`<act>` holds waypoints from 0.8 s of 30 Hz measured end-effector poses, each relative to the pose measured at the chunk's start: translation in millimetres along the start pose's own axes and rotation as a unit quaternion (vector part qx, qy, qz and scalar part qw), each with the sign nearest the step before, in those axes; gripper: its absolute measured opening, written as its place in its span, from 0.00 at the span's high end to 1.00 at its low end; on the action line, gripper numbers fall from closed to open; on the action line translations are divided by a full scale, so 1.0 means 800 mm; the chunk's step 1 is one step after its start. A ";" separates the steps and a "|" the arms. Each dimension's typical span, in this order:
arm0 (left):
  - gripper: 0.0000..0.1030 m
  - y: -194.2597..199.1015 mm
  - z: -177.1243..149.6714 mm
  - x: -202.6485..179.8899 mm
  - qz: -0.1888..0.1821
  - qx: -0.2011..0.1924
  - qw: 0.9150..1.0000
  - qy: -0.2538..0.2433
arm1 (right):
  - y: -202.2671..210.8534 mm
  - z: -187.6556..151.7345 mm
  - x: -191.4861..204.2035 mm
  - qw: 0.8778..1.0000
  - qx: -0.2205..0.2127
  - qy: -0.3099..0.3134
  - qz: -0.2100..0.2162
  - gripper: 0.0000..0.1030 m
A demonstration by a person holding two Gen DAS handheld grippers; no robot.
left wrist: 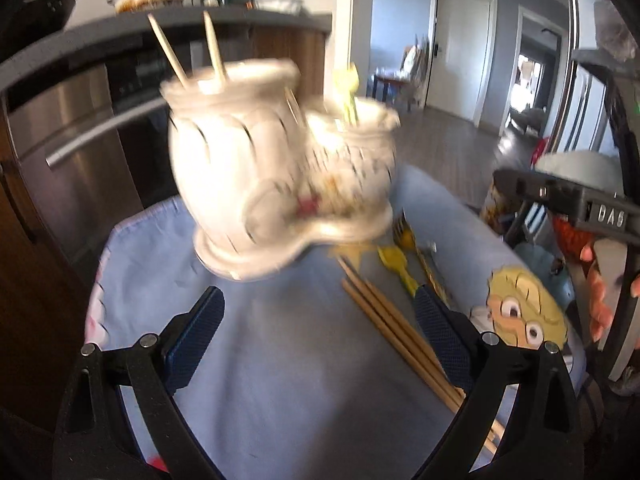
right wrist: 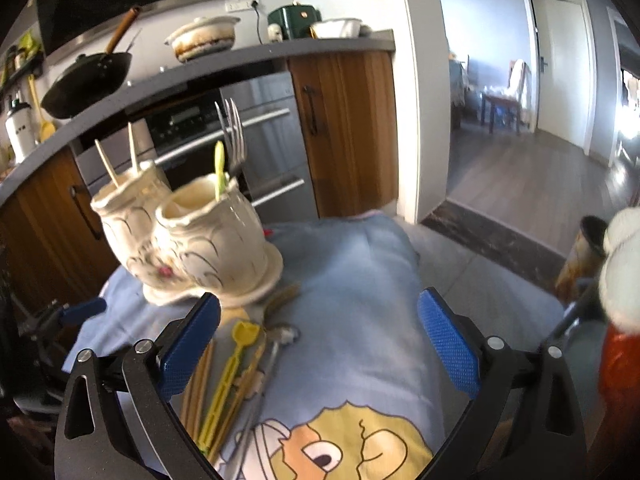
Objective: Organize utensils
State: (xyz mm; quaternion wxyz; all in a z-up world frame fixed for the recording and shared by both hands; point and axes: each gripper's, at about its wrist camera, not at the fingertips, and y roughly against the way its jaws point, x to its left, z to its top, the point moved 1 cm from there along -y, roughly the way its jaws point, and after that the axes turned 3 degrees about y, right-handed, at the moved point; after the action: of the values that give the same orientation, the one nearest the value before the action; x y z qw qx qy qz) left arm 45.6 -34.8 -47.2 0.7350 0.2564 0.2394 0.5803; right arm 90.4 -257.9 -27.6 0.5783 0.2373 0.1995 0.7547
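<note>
Left wrist view: left gripper [left wrist: 318,334] spread wide, blue pads [left wrist: 195,336] empty, hovering over blue cloth [left wrist: 280,360]. Wooden chopsticks [left wrist: 394,332] lying on cloth at 4 o'clock, running under right-hand pad. Yellow plastic utensil [left wrist: 396,266] and a patterned handle just beyond, at 2 o'clock of the gap. White ceramic twin-cup holder [left wrist: 276,168] at 12 o'clock, motion-blurred; whether its base rests flat on cloth cannot be told. Two pale chopsticks [left wrist: 192,50] standing in its left cup, a yellow-green piece in its right cup. Cartoon print [left wrist: 524,312] on cloth at 3 o'clock. Other gripper's dark body at far 3 o'clock edge.

Right wrist view: right gripper [right wrist: 320,346] likewise spread wide, nothing between pads [right wrist: 450,346]. Loose utensil pile [right wrist: 240,368] on cloth at 9 o'clock of the gap, partly under left-hand pad: wooden chopsticks, yellow plastic spoon [right wrist: 234,364], metal spoon [right wrist: 280,338]. Holder at 10 o'clock, leaning in the fisheye, base on cloth, near cup holding a yellow-green handle [right wrist: 219,168] and a metal fork [right wrist: 234,136], tines up; far cup holding two pale chopsticks. Left gripper's blue pad at 9 o'clock edge, beside holder base. Beyond, at 11 o'clock: steel oven front [right wrist: 256,148], counter with black wok [right wrist: 86,80] and white pot [right wrist: 204,38].
</note>
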 end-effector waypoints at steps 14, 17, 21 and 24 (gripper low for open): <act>0.18 -0.040 -0.041 -0.029 0.028 0.080 0.996 -0.009 | -0.012 -0.012 0.005 1.000 0.023 0.014 -0.007 0.05; 0.24 -0.040 -0.042 -0.029 0.027 0.082 0.996 -0.006 | -0.015 -0.014 0.010 0.999 0.028 0.025 -0.009 0.05; 0.40 -0.039 -0.037 -0.039 0.024 0.090 0.996 -0.012 | -0.029 -0.017 0.017 0.998 0.044 0.040 -0.003 0.06; 0.53 -0.043 -0.029 -0.044 0.018 0.101 0.995 -0.011 | -0.045 -0.016 0.024 0.997 0.056 0.050 0.010 0.11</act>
State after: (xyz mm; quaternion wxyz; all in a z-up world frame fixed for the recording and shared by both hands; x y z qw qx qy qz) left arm 47.9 -73.2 -85.6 0.6977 0.3394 0.2841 0.5634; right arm 106.2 -230.7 -56.2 0.5458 0.2335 0.2673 0.7590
